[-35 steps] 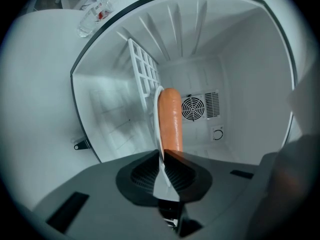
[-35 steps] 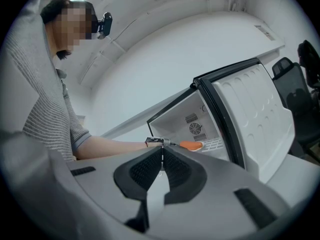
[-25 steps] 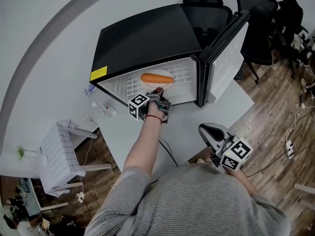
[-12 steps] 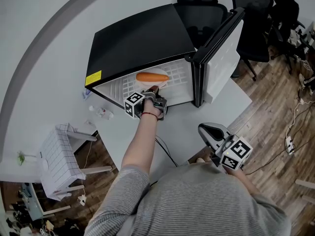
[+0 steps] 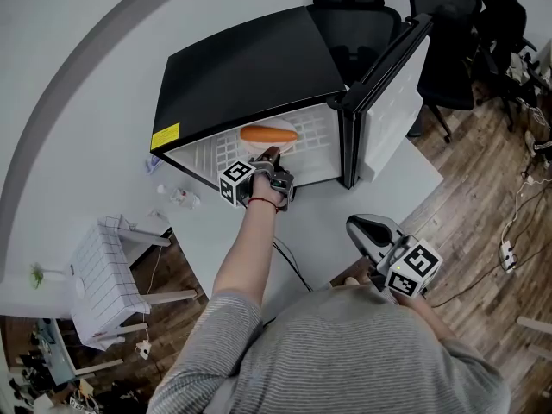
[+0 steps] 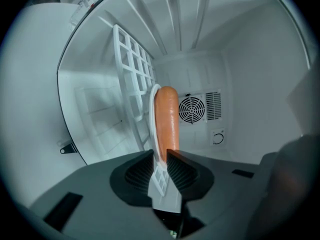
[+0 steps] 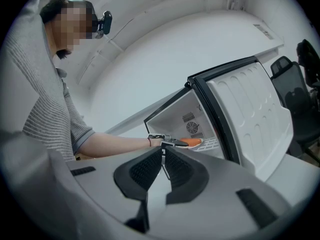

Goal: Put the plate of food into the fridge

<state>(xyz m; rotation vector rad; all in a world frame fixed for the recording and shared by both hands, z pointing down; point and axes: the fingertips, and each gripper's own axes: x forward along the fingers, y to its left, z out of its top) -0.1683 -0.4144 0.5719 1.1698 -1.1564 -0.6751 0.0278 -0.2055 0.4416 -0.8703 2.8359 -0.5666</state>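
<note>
A black mini fridge [image 5: 250,67] stands on the white table with its door [image 5: 392,84] swung open to the right. Inside, a white plate [image 5: 278,145] bearing an orange carrot [image 5: 268,134] rests on the white wire shelf [image 6: 132,74]. My left gripper [image 5: 269,155] reaches into the fridge mouth; its jaws are opening, with the plate's near rim [image 6: 151,119] between them and the carrot [image 6: 166,119] just beyond. My right gripper [image 5: 366,228] hangs back near my body, shut and empty, facing the fridge door [image 7: 250,119].
Black office chairs [image 5: 349,7] stand behind the fridge. Small plastic items [image 5: 177,197] lie on the table left of it. A white grid-patterned stool [image 5: 99,270] sits on the wooden floor at the left. A dark cable [image 5: 289,261] runs over the table's front edge.
The whole head view has shifted slightly. My left gripper stays at the plate's near rim inside the fridge. The right gripper has not moved.
</note>
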